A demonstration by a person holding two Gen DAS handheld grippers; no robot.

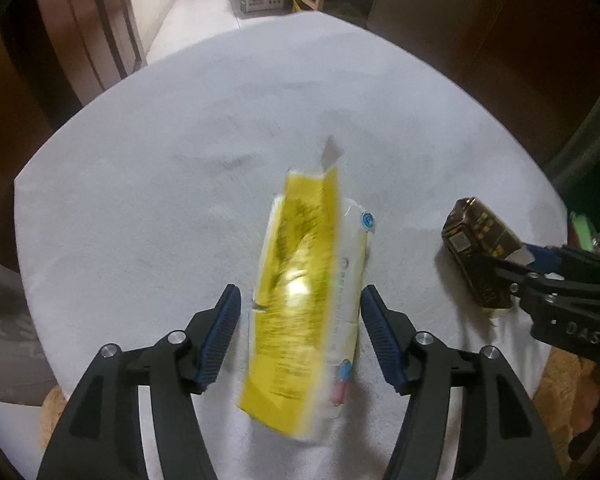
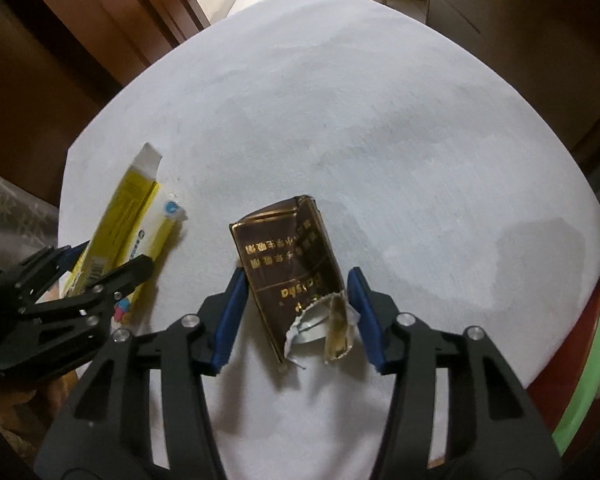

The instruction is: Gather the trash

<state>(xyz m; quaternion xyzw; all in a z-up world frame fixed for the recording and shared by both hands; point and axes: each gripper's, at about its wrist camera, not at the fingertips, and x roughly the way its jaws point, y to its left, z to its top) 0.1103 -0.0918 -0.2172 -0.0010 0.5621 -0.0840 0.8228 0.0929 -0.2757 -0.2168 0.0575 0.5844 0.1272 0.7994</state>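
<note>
A long yellow-and-white carton (image 1: 300,272) lies on the white table (image 1: 180,140), blurred, between the blue pads of my left gripper (image 1: 300,340). Its jaws stand apart with a gap on each side of the carton, so it is open. A torn brown cigarette pack (image 2: 288,256) with gold print lies on the cloth with my right gripper (image 2: 296,308) around its near end. Both blue pads sit against the pack's sides. The left wrist view shows the right gripper (image 1: 518,272) on the pack (image 1: 476,236), at the table's right side. The right wrist view shows the left gripper (image 2: 114,256) astride the carton (image 2: 128,216).
The table's edge curves close on the right and near sides. Brown wooden doors (image 1: 80,40) stand behind the table on the left. A tiled floor with a cardboard box (image 1: 262,0) and a wooden rack lies beyond. Something green (image 2: 592,360) shows past the right rim.
</note>
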